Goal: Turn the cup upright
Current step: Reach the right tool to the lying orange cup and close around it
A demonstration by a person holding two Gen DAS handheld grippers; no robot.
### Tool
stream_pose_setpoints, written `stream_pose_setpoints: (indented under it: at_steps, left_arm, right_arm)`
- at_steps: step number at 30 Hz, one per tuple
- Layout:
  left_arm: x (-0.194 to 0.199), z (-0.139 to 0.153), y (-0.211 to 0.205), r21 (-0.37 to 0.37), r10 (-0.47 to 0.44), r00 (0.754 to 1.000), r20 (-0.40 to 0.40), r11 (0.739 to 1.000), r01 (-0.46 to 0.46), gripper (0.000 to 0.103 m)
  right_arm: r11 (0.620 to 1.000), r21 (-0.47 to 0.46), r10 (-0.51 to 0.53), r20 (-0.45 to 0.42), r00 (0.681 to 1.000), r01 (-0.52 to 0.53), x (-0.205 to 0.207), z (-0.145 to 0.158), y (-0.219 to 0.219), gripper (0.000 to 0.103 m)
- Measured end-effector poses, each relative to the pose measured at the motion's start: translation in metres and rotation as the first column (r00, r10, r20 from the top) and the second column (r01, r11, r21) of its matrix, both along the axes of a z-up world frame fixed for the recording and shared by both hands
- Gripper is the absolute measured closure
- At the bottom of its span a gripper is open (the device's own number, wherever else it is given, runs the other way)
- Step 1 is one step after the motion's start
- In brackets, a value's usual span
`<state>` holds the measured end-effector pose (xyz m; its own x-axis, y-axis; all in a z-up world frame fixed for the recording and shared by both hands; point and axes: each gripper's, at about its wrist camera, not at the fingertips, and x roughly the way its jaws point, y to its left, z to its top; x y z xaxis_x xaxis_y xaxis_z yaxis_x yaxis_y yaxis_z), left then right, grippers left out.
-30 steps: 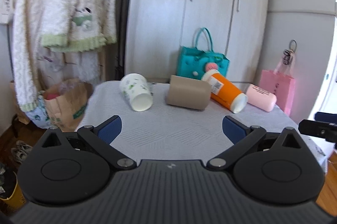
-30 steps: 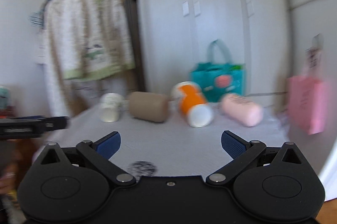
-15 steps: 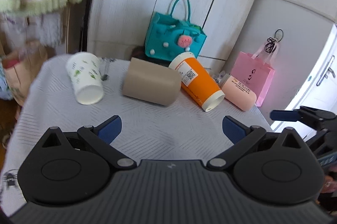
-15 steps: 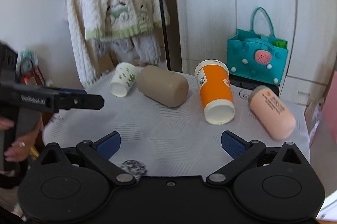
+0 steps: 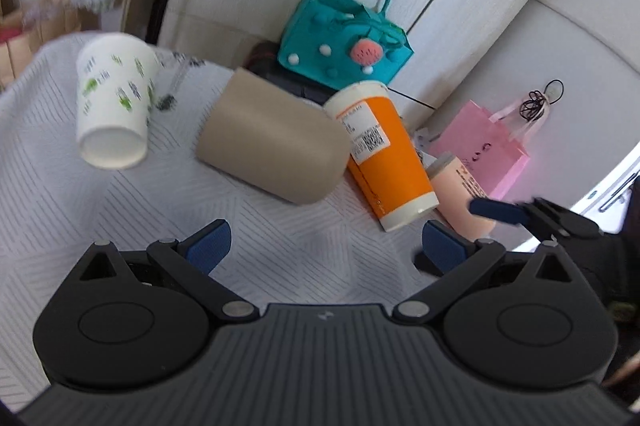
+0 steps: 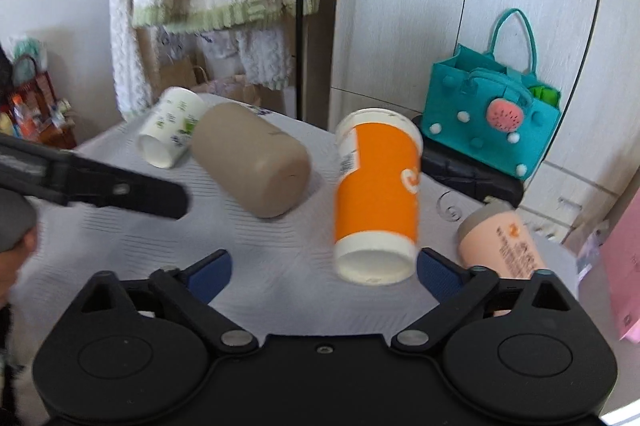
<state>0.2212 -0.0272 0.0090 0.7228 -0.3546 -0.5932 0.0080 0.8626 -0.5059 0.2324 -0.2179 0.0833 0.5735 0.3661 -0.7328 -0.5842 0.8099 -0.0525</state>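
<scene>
4 cups lie on their sides on the table [image 6: 280, 266]. The orange cup [image 6: 378, 193] lies just ahead of the right gripper [image 6: 324, 272], nearer its right finger. The left gripper [image 5: 326, 244] faces the tan cup [image 5: 272, 141]. Both grippers are wide open, holding nothing.

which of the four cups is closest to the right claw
The orange cup: its white base lies just ahead of the open right claw, off centre toward the right finger; the others lie farther back or aside.
</scene>
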Motion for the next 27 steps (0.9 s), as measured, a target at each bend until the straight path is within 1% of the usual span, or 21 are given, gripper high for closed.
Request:
stream_pose_setpoints:
  at_steps: [2, 5, 11, 14, 19, 20, 23, 27]
  left_arm:
    - [0.002, -0.002, 0.0, -0.002, -0.005, 1.0, 0.0, 1.0, 0.005, 0.0]
    - [0.005, -0.003, 0.001, 0.002, 0.0, 1.0, 0.0, 1.0, 0.0, 0.0]
    - [0.012, -0.006, 0.005, -0.011, 0.0, 1.0, 0.007, 1.0, 0.001, 0.0]
    - [0.016, -0.012, 0.007, -0.019, 0.011, 1.0, -0.021, 1.0, -0.012, 0.0]
    - [0.017, -0.015, 0.006, -0.034, -0.01, 1.0, -0.029, 0.999, 0.009, 0.0]
    - [0.017, -0.014, 0.006, -0.033, -0.008, 1.0, -0.025, 0.999, 0.008, 0.0]
    - [0.015, -0.014, 0.006, -0.031, -0.002, 1.0, -0.023, 1.0, 0.002, 0.0]
    - [0.011, -0.012, 0.003, -0.023, -0.008, 1.0, -0.024, 1.0, 0.007, 0.0]
  right_arm:
    - [0.999, -0.034, 0.005, 0.006, 1.0, -0.005, 0.011, -0.003, 0.003, 0.008]
    - [0.999, -0.043, 0.013, -0.006, 1.0, -0.014, 0.028, -0.007, 0.004, 0.009]
    - [0.998, -0.055, -0.003, -0.039, 0.999, 0.001, 0.056, -0.023, 0.006, 0.013]
    - [0.998, -0.065, -0.007, -0.037, 0.999, 0.004, 0.063, -0.029, 0.006, 0.013]
    - [0.999, -0.048, -0.011, -0.048, 0.999, 0.009, 0.068, -0.033, 0.005, 0.015]
    - [0.999, -0.048, -0.01, -0.046, 0.999, 0.007, 0.069, -0.033, 0.006, 0.016]
    - [0.998, -0.056, -0.007, -0.044, 0.999, 0.004, 0.07, -0.035, 0.008, 0.03]
    - [0.998, -0.052, -0.022, -0.032, 0.999, 0.02, 0.065, -0.033, 0.007, 0.03]
